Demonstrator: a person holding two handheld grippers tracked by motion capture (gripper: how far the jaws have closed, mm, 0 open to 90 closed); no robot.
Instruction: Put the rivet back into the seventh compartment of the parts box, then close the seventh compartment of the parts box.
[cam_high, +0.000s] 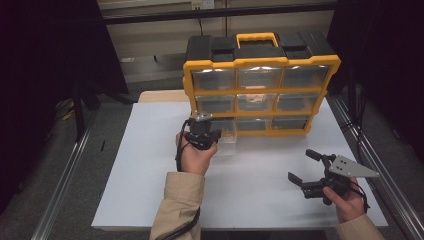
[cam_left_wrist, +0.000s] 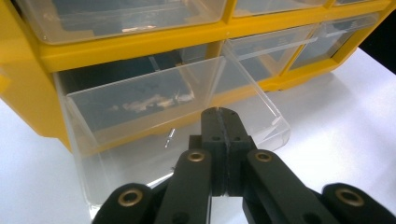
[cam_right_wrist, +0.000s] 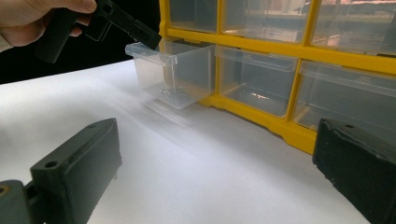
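No readable text, label or number appears anywhere.

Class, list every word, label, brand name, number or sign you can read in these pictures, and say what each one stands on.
None can be read: the yellow organiser, its clear drawers, the white table and both grippers carry no legible print.
At the top of the high view, a small pale tag: too small to read.
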